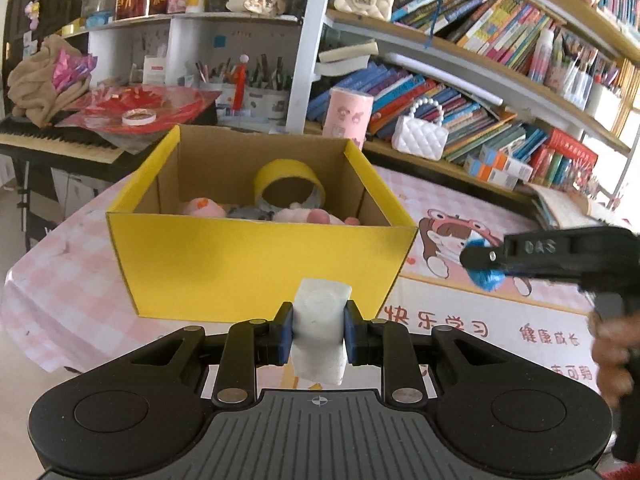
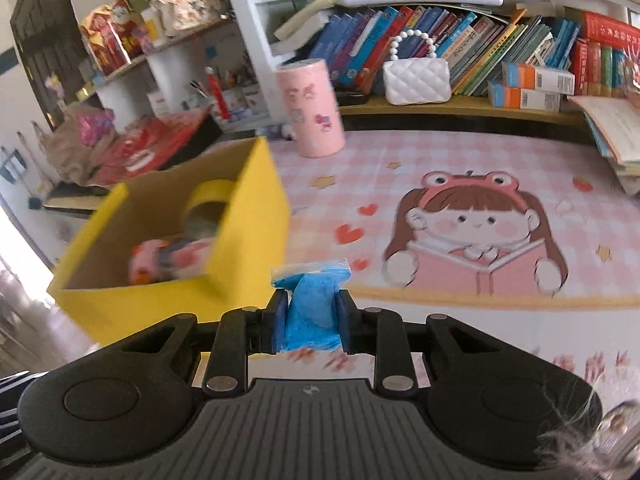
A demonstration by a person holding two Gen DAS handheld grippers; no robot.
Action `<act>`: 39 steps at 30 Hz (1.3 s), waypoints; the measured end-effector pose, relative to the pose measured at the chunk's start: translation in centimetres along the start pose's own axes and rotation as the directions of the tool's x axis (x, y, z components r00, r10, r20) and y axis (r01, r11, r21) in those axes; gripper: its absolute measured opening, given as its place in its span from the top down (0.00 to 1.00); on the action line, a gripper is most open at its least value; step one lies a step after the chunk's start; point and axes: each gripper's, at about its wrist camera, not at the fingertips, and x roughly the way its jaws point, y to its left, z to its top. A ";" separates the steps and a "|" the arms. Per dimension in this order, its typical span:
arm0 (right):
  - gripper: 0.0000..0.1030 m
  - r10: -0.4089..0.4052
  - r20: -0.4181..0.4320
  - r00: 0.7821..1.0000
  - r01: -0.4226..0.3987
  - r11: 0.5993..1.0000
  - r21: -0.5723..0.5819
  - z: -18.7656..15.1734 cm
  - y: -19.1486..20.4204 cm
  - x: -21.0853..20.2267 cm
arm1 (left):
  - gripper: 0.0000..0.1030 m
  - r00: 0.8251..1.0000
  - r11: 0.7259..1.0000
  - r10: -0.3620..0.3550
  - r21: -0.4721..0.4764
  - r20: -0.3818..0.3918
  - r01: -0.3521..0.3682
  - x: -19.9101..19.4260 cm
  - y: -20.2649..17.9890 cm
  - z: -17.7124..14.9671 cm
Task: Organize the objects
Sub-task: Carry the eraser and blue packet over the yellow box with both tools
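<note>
We held a white foam block [image 1: 319,336] clamped in the left tongs [image 1: 319,338] and a blue packet [image 2: 313,312] pinched in the right tongs [image 2: 312,320], both lifted clear of the bench [image 2: 440,152], presumably bound for the yellow box [image 1: 256,264] near its left edge.
</note>
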 end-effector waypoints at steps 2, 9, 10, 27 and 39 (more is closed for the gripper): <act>0.77 0.009 0.000 1.000 -0.009 1.000 -0.011 -0.9 1.6 -1.1 | 0.77 1.000 1.000 -0.010 -0.002 0.010 0.010 -0.6 0.7 -0.1; 0.77 -0.009 0.004 1.000 0.009 0.973 -0.231 -5.4 8.2 -2.7 | 0.77 0.999 0.999 -0.036 0.011 0.029 0.036 -3.3 2.8 -1.2; 0.77 -0.001 -0.002 1.000 0.001 0.971 -0.241 -6.0 8.9 -2.9 | 0.77 0.999 0.999 -0.036 0.014 0.029 0.036 -3.6 3.1 -1.4; 0.77 -0.004 0.005 1.000 0.005 0.974 -0.225 -10.4 15.2 -5.3 | 0.77 0.996 0.997 -0.062 0.054 0.058 0.059 -8.6 7.7 -3.4; 0.77 -0.025 0.014 1.000 0.028 0.968 -0.250 -11.5 17.3 -6.1 | 0.77 0.993 0.995 -0.086 0.055 0.074 0.082 -9.5 8.9 -3.7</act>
